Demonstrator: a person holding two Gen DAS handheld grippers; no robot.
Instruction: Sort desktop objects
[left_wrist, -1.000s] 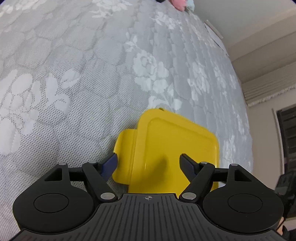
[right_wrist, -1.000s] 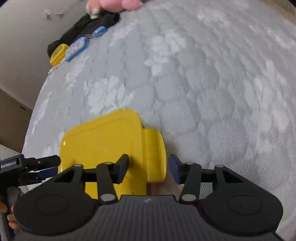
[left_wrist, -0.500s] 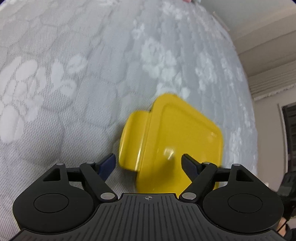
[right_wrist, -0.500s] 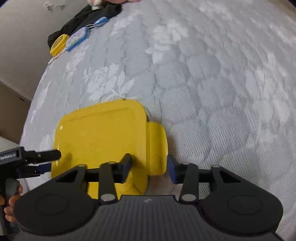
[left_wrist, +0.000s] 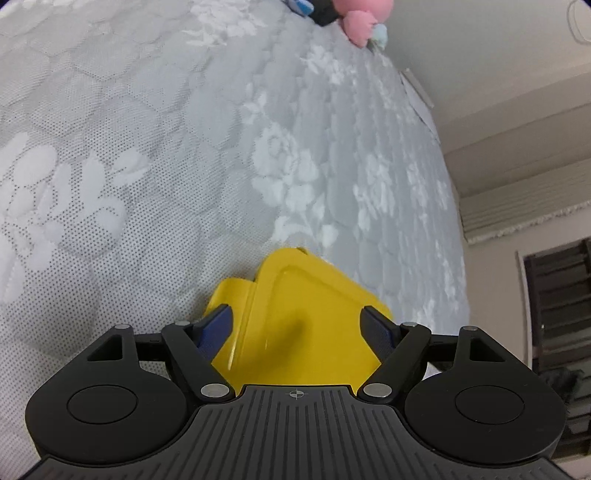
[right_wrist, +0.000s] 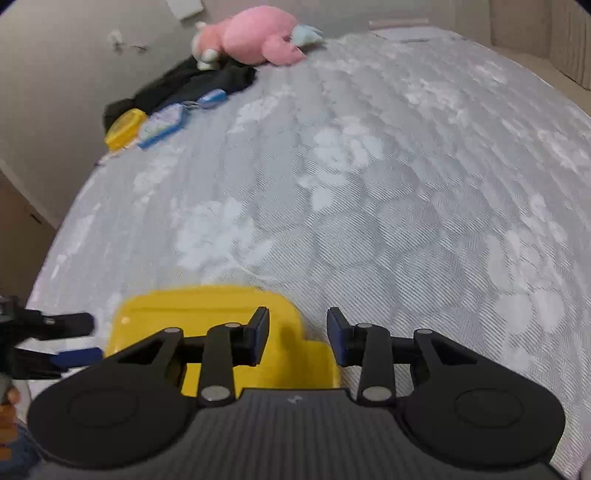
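Yellow box (left_wrist: 303, 325): lidded, on the grey floral bedcover (left_wrist: 147, 166), near edge hidden under both grippers; contents unseen
Left gripper (left_wrist: 298, 325): fingers apart, straddling the lid
Right gripper (right_wrist: 297, 332): fingers apart over the box's side tab (right_wrist: 314, 362), contact hard to judge
Far end: pink plush (right_wrist: 255, 35), black cloth (right_wrist: 195, 85), small yellow case (right_wrist: 123, 129), blurred

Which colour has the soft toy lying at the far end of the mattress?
The soft toy is pink, with a pale blue part; the right wrist view shows it best.
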